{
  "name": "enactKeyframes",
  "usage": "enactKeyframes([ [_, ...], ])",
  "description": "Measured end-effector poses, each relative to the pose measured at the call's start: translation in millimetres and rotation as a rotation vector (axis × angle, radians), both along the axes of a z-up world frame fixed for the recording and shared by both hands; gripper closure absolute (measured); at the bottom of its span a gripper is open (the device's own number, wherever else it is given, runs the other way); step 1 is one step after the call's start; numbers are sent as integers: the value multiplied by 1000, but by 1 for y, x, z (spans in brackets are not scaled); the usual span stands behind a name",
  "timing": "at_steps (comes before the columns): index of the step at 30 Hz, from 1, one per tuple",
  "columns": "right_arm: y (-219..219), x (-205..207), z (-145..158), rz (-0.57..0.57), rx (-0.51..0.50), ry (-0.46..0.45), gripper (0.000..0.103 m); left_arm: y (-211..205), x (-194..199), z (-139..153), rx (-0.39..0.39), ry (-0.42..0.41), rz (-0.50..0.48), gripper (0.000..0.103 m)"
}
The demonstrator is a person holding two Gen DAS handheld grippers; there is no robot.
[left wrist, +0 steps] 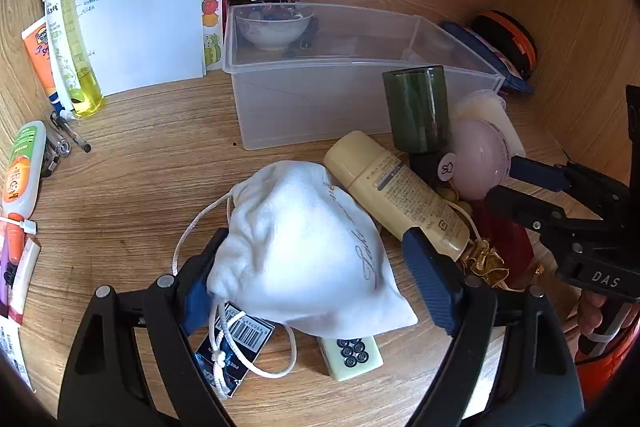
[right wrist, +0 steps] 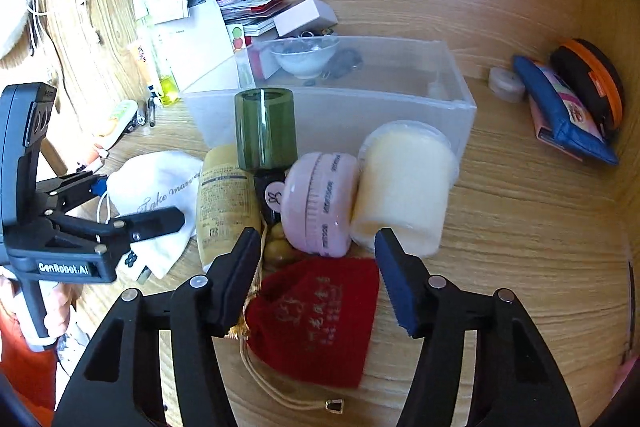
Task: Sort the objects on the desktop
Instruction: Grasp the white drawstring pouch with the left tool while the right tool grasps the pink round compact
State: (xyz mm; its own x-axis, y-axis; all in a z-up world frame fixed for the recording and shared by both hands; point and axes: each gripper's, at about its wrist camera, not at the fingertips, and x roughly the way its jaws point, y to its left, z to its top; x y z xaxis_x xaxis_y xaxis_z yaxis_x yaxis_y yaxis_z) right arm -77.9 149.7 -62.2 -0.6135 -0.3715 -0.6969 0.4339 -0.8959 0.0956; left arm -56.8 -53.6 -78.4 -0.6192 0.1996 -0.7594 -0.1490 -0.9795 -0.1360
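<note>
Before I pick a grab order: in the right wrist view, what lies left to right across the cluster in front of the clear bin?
white drawstring pouch → yellow lotion bottle → pink round case → cream-filled plastic cup.

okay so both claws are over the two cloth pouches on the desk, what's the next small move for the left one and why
Probably close the left claw on the white pouch. Its fingers already stand open on either side of the pouch, which lies on the desk, and the clear bin just beyond has room.
</note>
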Motion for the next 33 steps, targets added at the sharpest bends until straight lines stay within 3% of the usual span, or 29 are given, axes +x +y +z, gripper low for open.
enactKeyframes([
  [5,-13,-5,-1,14,32,-6,60,0,-9,-5,-24,-44,17,18],
  [10,-22,-9,-6,6,59,-11,62,1,-15,-9,-44,-59,-1,19],
  [13,-22,-11,-7,-7,73,-1,68,0,-19,-12,-38,-75,-15,27],
  [16,-21,-14,-6,-9,63,-1,67,3,-18,-11,-55,-60,-28,32],
  [21,-19,-11,-6,-17,45,7,68,2,-15,-8,-62,-30,-12,49],
  [33,-3,5,4,-20,-2,27,69,-6,-8,12,-16,22,24,64],
])
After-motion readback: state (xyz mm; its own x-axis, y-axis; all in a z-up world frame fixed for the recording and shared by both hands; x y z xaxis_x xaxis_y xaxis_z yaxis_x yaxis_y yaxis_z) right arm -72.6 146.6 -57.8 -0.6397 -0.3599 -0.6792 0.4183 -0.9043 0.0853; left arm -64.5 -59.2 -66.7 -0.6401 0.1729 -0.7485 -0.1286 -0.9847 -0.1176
